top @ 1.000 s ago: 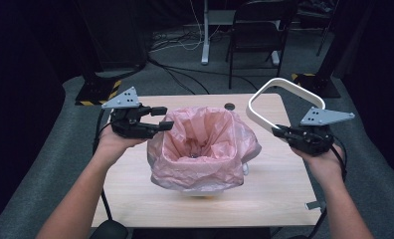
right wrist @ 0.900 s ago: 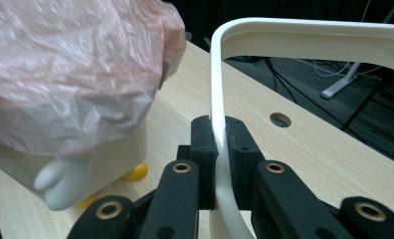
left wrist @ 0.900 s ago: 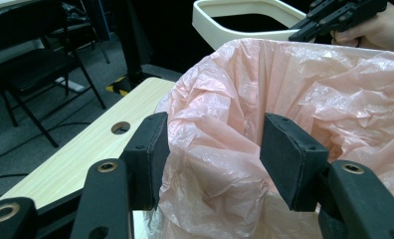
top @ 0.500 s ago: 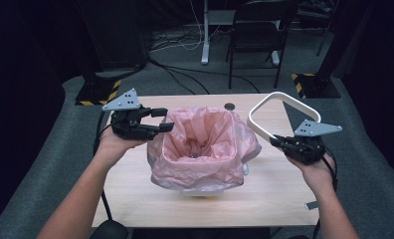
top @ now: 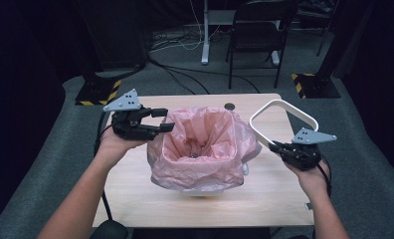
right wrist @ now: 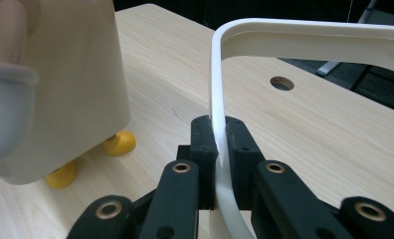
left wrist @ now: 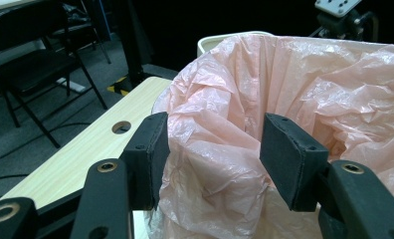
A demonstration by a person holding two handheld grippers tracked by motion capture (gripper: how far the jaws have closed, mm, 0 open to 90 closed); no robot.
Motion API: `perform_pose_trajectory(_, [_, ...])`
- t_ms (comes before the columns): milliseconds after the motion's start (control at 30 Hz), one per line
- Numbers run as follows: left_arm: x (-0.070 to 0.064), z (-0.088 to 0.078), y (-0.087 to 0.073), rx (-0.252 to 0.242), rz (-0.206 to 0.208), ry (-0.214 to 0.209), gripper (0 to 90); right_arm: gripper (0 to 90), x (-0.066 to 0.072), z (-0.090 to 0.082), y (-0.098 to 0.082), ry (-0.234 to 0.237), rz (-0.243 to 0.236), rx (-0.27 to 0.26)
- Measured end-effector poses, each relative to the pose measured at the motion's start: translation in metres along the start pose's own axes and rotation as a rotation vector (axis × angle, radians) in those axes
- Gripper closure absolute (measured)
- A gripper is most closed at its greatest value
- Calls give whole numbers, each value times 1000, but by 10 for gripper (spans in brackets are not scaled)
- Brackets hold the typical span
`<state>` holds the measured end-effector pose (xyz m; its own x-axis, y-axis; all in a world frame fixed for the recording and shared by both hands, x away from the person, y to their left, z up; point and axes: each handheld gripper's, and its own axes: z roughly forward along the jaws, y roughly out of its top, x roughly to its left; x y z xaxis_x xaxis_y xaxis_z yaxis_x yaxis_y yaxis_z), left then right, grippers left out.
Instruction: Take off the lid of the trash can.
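**Liner held on the bin while the retaining ring waits at the right edge**

The tabletop [top: 135,199] carries a small cream bin [right wrist: 70,89] near its middle, standing on yellow feet [right wrist: 116,143] that lift its base off the wood. A pink plastic bag [top: 205,149] lines the bin and spills out over its rim on all sides, so the bag's loose skirt hides most of the bin from above; it is draped this way, by my reading, so that a ring can clamp it.

That white ring [top: 284,119], a rounded rectangular frame, hangs over the tabletop's right edge, tilted with its far side raised, beside the bin and apart from it. The right gripper [top: 279,148] has its jaws clamped on the ring's near side, the thin band pinched between the pads, which leaves the whole opening free to drop over the bag.

The left gripper [top: 160,119] sits at the bin's left side with its jaws standing open astride the bag's folded edge, the pads [left wrist: 150,154] flanking the plastic, probably to steady the liner.
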<state>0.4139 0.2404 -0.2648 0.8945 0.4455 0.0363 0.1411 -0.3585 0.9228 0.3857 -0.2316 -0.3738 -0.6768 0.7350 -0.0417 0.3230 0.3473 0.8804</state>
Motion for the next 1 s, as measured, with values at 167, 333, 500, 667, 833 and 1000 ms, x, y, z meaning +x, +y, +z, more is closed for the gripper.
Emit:
perform_pose_trajectory(167, [0,0,0,-2,-1,0,445,841,0,8,-10,-6,14,9])
perform_pose_trajectory(333, [-1,0,0,-2,0,0,444,842,1,14,-17,-16,21,11])
perform_pose_trajectory(500, [-1,0,-1,-2,2,1,445,842,0,18,-27,-25,35,13])
perform_pose_trajectory(667, [-1,0,-1,-2,4,4,444,841,0,25,-37,-22,46,20])
perform_pose_trajectory(833, [-1,1,-1,-3,3,3,444,841,1,34,-47,-23,52,47])
perform_pose_trajectory(1000, [-1,1,-1,-2,2,2,444,841,2,40,-54,-22,48,69])
